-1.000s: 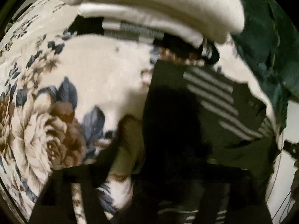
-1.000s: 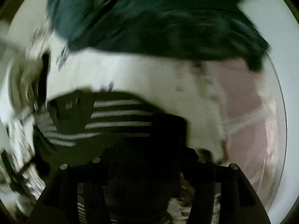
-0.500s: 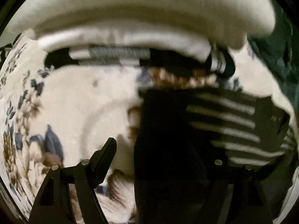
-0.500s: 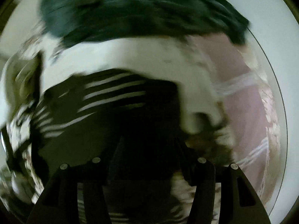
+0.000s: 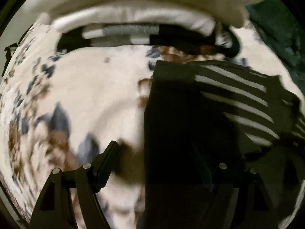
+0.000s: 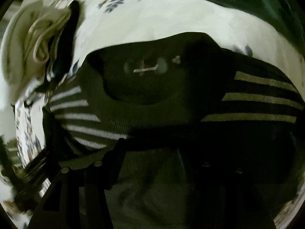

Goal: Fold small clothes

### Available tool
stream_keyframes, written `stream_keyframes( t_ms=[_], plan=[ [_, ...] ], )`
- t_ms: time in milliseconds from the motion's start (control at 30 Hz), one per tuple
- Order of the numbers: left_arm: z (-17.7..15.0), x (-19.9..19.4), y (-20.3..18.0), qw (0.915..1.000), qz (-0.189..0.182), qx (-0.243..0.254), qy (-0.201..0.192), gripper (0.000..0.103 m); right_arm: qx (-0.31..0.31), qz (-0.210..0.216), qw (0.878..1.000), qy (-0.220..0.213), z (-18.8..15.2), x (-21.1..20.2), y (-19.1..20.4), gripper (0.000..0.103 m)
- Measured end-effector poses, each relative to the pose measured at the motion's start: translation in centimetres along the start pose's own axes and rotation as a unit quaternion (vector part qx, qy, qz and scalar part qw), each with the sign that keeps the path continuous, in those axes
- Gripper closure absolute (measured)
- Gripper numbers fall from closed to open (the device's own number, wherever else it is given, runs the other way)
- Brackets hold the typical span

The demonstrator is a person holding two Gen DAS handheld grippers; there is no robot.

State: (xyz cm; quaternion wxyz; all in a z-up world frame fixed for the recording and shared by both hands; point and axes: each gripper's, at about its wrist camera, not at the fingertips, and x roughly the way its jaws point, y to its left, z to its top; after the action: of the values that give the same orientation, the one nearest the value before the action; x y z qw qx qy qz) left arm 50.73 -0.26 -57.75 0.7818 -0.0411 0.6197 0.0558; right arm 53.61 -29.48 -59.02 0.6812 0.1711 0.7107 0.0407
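Note:
A small black top with white sleeve stripes (image 5: 192, 114) lies on a floral blanket (image 5: 91, 87); it fills the right wrist view (image 6: 152, 87), neck opening and label facing me. My left gripper (image 5: 152, 152) is open, its left finger (image 5: 106, 158) over the blanket and its right finger dark against the top's left edge. My right gripper (image 6: 152, 148) is open just above the top's front, near the collar. Neither holds cloth.
A stack of folded clothes, cream on top of striped black ones (image 5: 133, 17), lies beyond the top; it shows at the left in the right wrist view (image 6: 28, 43). A dark green cloth (image 6: 247, 0) lies at the far right.
My left gripper let go of the top's edge, opened and moved toward the stack. My right gripper opened and swung over the top's collar.

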Motion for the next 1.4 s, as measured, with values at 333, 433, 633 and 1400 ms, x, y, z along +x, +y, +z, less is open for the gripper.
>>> stream_keyframes(
  t_ms=[333, 433, 633, 1400],
  plan=[
    [1.0, -5.4, 1.1, 0.9979, -0.023, 0.037, -0.047, 0.026, 0.044, 0.025, 0.998, -0.022, -4.8, -6.1, -2.8, 0.035],
    [-0.7, -9.2, 1.6, 0.9960, -0.035, 0.052, -0.064, 0.019, 0.084, 0.030, 0.995, -0.033, -9.8, -10.9, -5.7, 0.033],
    [-5.0, -14.9, -1.4, 0.9912, -0.056, 0.085, -0.085, 0.007, 0.130, 0.020, 0.991, -0.031, -20.0, -20.5, -13.5, 0.025],
    [-40.9, -11.9, -23.3, 0.9409, -0.158, 0.230, 0.192, 0.067, 0.124, 0.040, 0.986, 0.105, -28.1, -16.9, -29.6, 0.025]
  ],
)
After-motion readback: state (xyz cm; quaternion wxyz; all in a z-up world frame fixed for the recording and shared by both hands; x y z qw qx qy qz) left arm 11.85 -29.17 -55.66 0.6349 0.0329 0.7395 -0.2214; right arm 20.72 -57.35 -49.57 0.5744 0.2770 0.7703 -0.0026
